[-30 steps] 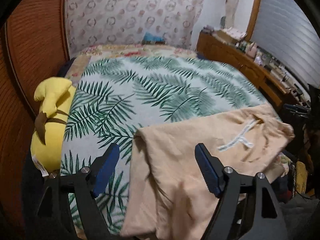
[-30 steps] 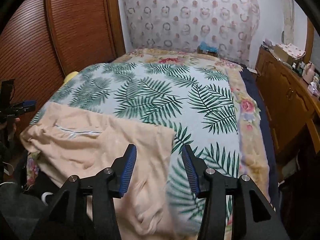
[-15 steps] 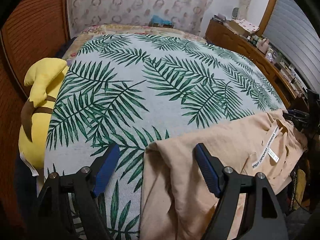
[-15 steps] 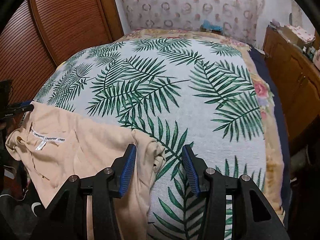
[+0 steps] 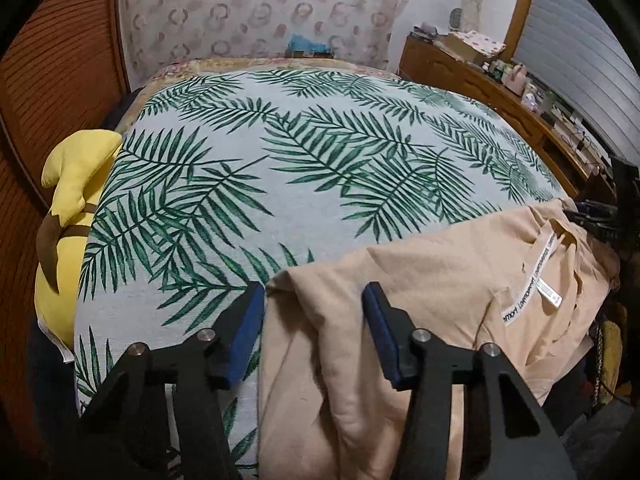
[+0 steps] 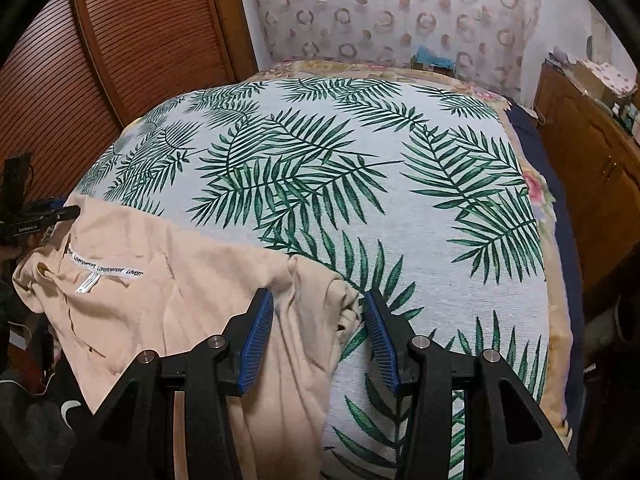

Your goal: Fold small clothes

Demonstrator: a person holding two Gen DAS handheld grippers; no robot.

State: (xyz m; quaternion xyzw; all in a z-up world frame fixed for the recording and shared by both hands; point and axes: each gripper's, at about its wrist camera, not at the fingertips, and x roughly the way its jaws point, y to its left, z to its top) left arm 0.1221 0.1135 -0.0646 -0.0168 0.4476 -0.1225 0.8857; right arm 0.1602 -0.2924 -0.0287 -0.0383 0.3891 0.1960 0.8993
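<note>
A beige garment [image 5: 432,276] with a white neck label lies rumpled over the near edge of the bed and hangs off it. My left gripper [image 5: 312,312] is open, its blue pads either side of the garment's left corner, just above the cloth. In the right wrist view the same garment [image 6: 192,292] lies at the lower left. My right gripper [image 6: 318,316] is open, its pads straddling the garment's bunched right corner. Neither gripper holds the cloth.
The bed has a white palm-leaf cover [image 5: 320,168]. A yellow plush toy [image 5: 68,216] lies along its left side. A wooden dresser [image 5: 520,108] with clutter stands on the right, wooden slatted doors [image 6: 120,60] on the left. The other gripper [image 6: 36,216] shows at the left edge.
Both grippers have dropped and moved forward over the garment's two near corners. The garment has slid toward the bed's near edge, baring more of the cover.
</note>
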